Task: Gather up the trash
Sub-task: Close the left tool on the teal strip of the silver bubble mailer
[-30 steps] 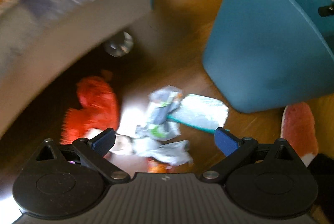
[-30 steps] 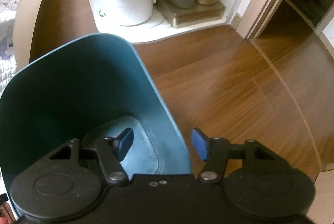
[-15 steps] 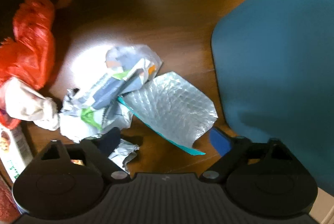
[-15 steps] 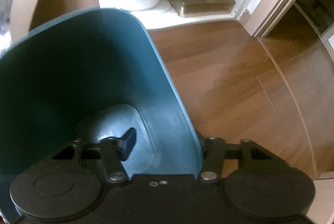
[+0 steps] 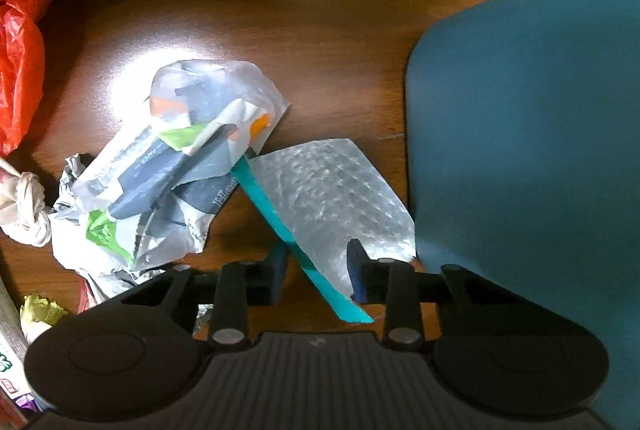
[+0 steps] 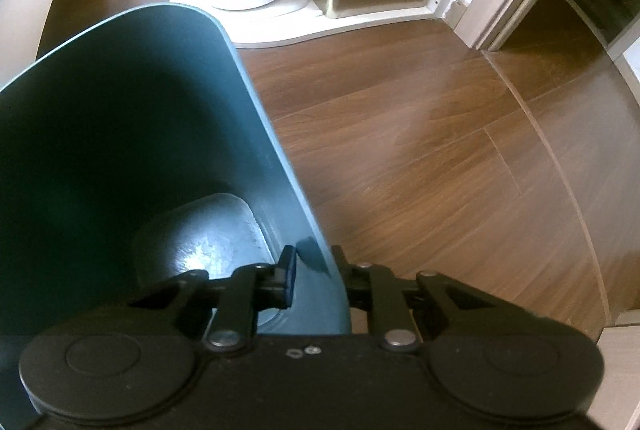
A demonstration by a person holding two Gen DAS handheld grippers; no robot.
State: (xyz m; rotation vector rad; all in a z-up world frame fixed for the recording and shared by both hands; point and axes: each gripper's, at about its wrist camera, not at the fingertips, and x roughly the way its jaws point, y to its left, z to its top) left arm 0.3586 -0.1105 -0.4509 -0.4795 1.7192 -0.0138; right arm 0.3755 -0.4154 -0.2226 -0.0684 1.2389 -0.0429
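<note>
Right gripper (image 6: 314, 280) pinching bin (image 6: 256, 133) wall | left gripper (image 5: 318, 276) spread around bubble mailer (image 5: 332, 197)

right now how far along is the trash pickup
Barely begun: the teal bin looks empty inside. The right gripper clamps its rim; the left gripper is around the bubble mailer. Crumpled wrappers and orange bag remain on the floor.

Silvery bubble mailer (image 5: 332, 197), teal-edged, flat beside crumpled wrappers (image 5: 160, 169); teal bin (image 6: 120, 133) upright
</note>
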